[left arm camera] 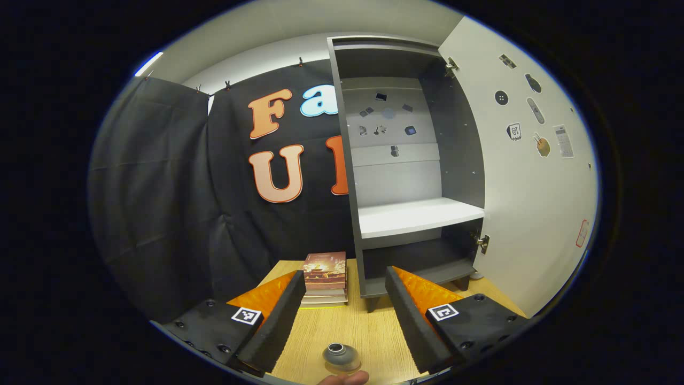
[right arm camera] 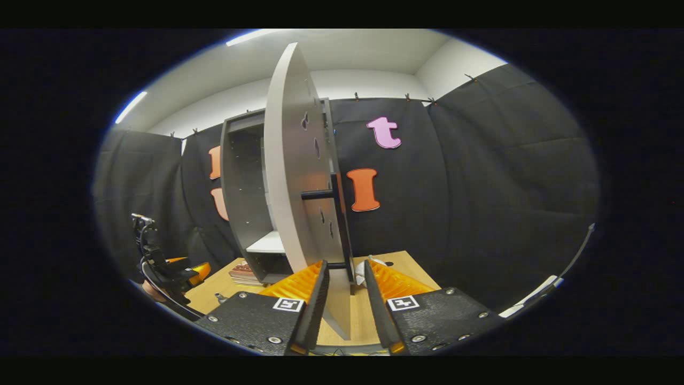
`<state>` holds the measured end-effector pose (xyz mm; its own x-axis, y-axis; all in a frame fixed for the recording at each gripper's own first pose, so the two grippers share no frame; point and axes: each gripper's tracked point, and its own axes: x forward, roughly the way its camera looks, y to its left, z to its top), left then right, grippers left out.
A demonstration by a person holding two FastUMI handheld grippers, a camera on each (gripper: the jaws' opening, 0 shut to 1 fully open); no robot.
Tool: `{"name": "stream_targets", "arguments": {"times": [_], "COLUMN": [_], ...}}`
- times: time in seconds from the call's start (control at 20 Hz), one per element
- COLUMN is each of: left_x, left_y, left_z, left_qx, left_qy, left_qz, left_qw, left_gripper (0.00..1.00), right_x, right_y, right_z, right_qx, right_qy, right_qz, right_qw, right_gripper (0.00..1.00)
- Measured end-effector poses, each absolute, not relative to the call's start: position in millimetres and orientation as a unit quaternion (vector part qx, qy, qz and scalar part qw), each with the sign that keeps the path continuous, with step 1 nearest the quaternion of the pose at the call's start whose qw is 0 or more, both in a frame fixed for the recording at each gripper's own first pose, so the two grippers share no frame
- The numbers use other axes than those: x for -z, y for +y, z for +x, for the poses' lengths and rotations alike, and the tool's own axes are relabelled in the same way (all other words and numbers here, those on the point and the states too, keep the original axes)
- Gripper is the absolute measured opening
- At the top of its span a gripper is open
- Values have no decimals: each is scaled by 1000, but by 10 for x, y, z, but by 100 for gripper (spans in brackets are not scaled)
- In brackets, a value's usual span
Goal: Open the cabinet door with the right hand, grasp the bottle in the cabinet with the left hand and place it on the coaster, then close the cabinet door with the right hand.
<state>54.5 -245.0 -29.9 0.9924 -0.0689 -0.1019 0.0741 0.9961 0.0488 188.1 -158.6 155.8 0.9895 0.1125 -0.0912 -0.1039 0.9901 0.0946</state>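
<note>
Left gripper view: my left tool (left arm camera: 345, 291) is gaping wide above the bottle (left arm camera: 341, 356) on the tabletop (left arm camera: 368, 326); my right tool (right arm camera: 344, 278) is straddling the cabinet door (right arm camera: 291, 176) edge, fingers apart.

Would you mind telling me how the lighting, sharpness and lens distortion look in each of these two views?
Left gripper view: evenly lit and sharp; fisheye bows the open cabinet door, and the cabinet interior is shadowed under the shelf. Right gripper view: softer and slightly blurred, the door's edge curves strongly, a ceiling light glares at upper left.
</note>
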Motion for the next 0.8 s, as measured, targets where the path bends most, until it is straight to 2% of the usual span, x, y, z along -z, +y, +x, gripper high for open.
{"name": "stream_targets", "arguments": {"times": [0.1,0.2,0.3,0.35,0.4,0.45,0.5,0.55,0.6,0.65,0.7,0.75,0.8], "left_x": [306,289,281,280,287,295,314,321,333,333,329,323,330], "left_y": [-2399,-2331,-2205,-2148,-2093,-2041,-1980,-1942,-1886,-1833,-1779,-1721,-1655], "left_z": [544,552,560,567,566,571,588,602,611,626,648,665,685], "left_qx": [35,34,26,22,19,16,13,10,7,5,2,-2,-6], "left_qy": [50,49,47,47,47,48,49,50,52,52,51,50,49], "left_qz": [26,24,22,21,20,20,18,17,17,18,19,19,19], "left_qw": [998,998,998,998,999,999,999,999,998,998,999,999,999], "left_gripper": [98,98,98,98,94,98,98,98,98,98,98,98,98], "right_x": [-1558,-1545,-1539,-1540,-1530,-1538,-1526,-1514,-1491,-1475,-1482,-1480,-1462], "right_y": [-1342,-1136,-997,-935,-873,-813,-765,-707,-654,-595,-498,-400,-324], "right_z": [1872,1889,1913,1910,1931,1934,1969,2003,2055,2097,2142,2157,2193], "right_qx": [-77,-95,-108,-113,-120,-125,-128,-130,-131,-135,-145,-154,-162], "right_qy": [49,50,51,52,53,52,53,54,55,56,53,55,54], "right_qz": [48,51,50,53,53,53,54,54,52,48,50,53,59], "right_qw": [995,993,992,991,990,989,989,989,988,988,987,985,984], "right_gripper": [43,48,45,48,46,51,47,47,52,47,52,53,48]}}
